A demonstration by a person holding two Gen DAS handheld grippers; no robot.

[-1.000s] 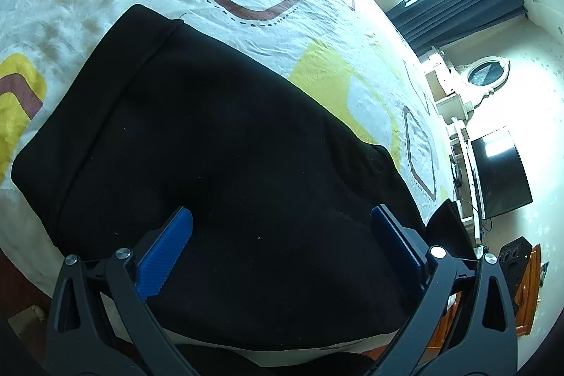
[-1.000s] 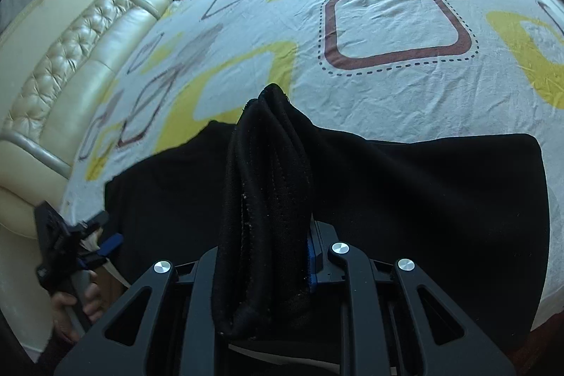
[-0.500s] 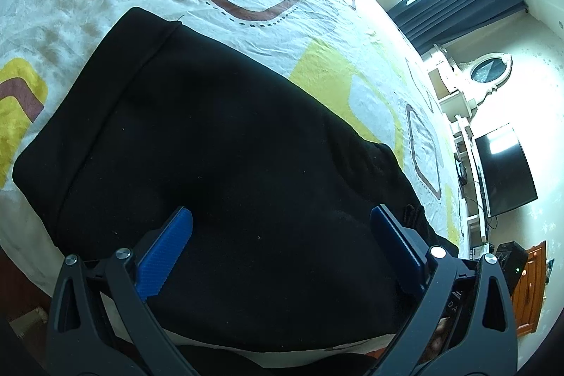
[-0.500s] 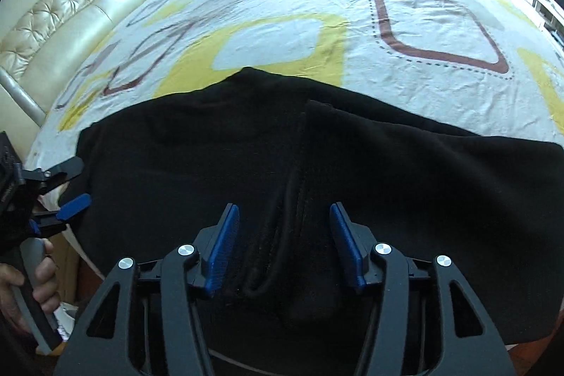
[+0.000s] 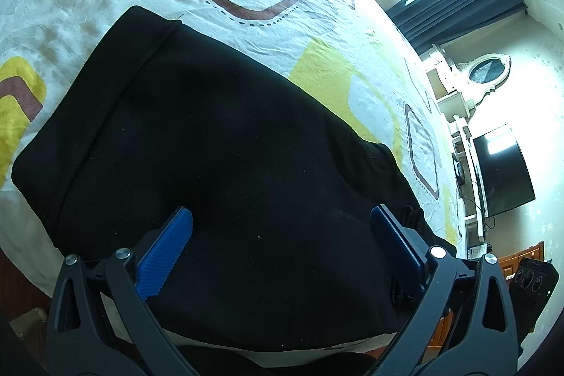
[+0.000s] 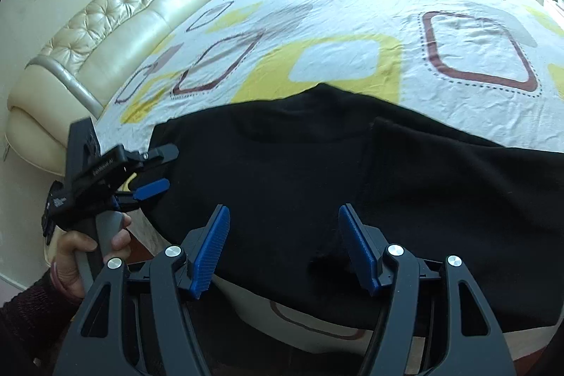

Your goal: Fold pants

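Black pants lie folded flat near the front edge of a bed; the same pants fill the lower half of the right wrist view, with a fold edge running down their middle. My left gripper hovers open over the cloth, its blue pads wide apart and holding nothing. My right gripper is above the near edge of the pants, its jaws opening, pads clear of the fabric. The left gripper also shows at the pants' left end, held by a hand.
The bed sheet is white with yellow and brown squares. A cream tufted headboard stands at the left. A dark television, white shelves and a mirror line the wall beyond the bed, beside curtains.
My right gripper let go of the bunched black fabric it held up; the cloth dropped flat onto the pants. The gripper pulled back and up, jaws widening. The left gripper stayed still.
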